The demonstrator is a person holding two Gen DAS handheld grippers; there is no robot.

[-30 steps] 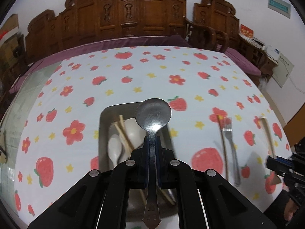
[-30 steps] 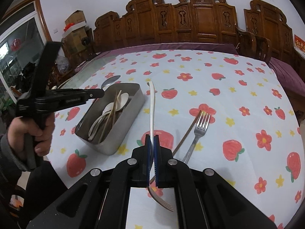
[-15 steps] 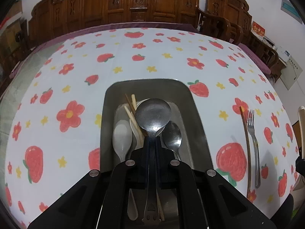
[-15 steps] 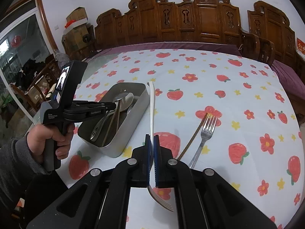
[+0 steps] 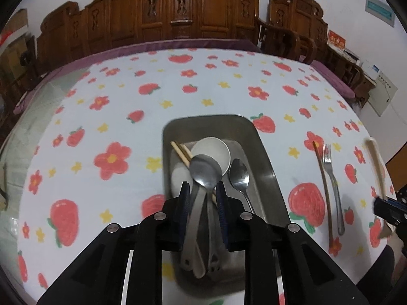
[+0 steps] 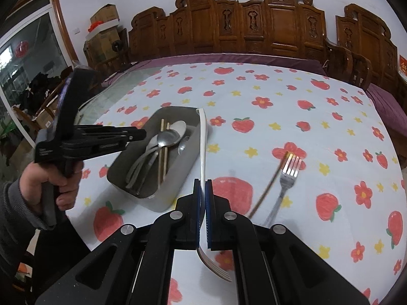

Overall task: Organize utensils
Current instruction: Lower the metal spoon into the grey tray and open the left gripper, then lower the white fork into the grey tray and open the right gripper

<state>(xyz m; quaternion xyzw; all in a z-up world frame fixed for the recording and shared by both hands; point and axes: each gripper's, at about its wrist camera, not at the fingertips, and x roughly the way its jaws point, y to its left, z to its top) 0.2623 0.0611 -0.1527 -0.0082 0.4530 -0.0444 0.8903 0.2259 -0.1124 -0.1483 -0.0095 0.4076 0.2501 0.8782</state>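
Note:
A metal tray (image 5: 262, 152) (image 6: 183, 172) holds spoons, a white ladle and chopsticks. A steel spoon (image 5: 206, 175) lies in it between the open jaws of my left gripper (image 5: 202, 190), which hovers just above the tray's near end. In the right wrist view the left gripper (image 6: 137, 134) shows open over the tray. My right gripper (image 6: 202, 185) is shut on a white-handled fork (image 6: 202, 139), held upright beside the tray, tines toward the camera. A steel fork (image 5: 332, 185) (image 6: 287, 178) and a brown chopstick (image 5: 323, 185) (image 6: 267, 188) lie on the cloth to the right.
The table has a white cloth with strawberries and flowers (image 5: 112, 160). Carved wooden chairs (image 6: 254, 25) stand along the far side. A glass door and boxes (image 6: 101, 25) are at the left.
My left gripper has opened and let the steel spoon go into the tray, then drawn back slightly. The right gripper has moved closer to the tray with the white-handled fork.

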